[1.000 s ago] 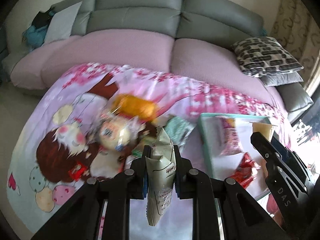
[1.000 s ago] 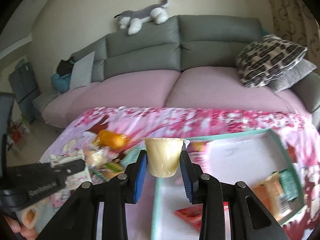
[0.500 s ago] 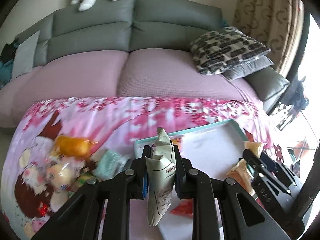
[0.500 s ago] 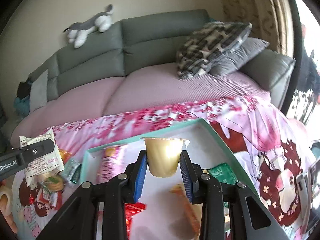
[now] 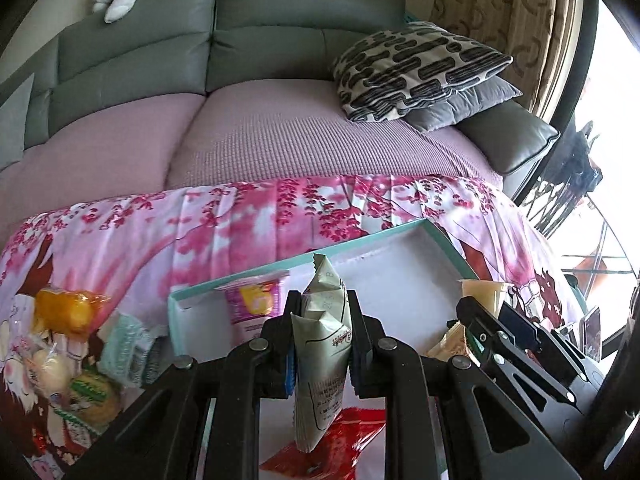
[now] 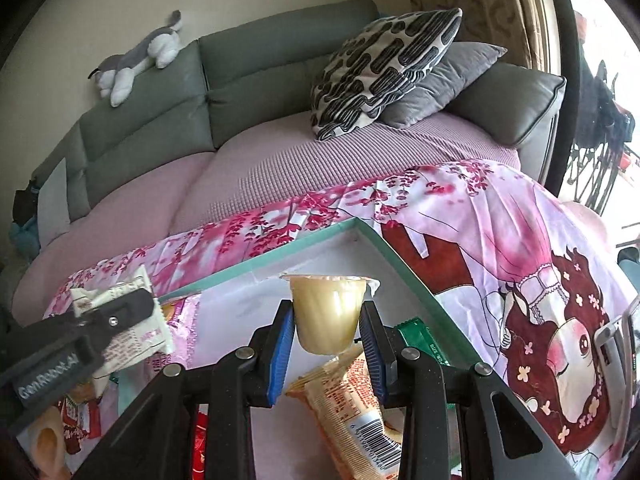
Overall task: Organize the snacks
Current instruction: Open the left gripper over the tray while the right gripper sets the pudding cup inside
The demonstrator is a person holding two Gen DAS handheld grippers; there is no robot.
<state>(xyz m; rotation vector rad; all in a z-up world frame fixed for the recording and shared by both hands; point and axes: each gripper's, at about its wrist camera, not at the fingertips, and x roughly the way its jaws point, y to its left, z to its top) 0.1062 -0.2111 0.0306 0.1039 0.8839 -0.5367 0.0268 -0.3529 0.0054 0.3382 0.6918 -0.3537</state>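
Both grippers have swung rightward since a second ago, away from the loose snack pile and over the shallow white tray with a teal rim [image 5: 448,240]. Nearest, the left gripper [image 5: 320,336] is clenched on a pale grey-green foil snack packet [image 5: 322,344], which hangs upright above the tray's near left part, over a red crinkled wrapper [image 5: 344,444] lying inside. The right gripper [image 6: 326,340] grips a small clear plastic cup of yellow pudding [image 6: 326,312], held upright above the tray's right side, over an orange printed packet [image 6: 352,404] and beside a green wrapper [image 6: 424,342]. Farther in, a pink sachet [image 5: 256,300] lies against the tray's far left wall. Left of the tray, an orange bun in clear wrap [image 5: 68,310] and other snacks remain on the pink cartoon-print cloth [image 5: 248,216]. Beyond the tray stands a grey sofa with mauve seat covers [image 5: 260,120], a black-and-white patterned cushion [image 5: 416,68] at its right end.
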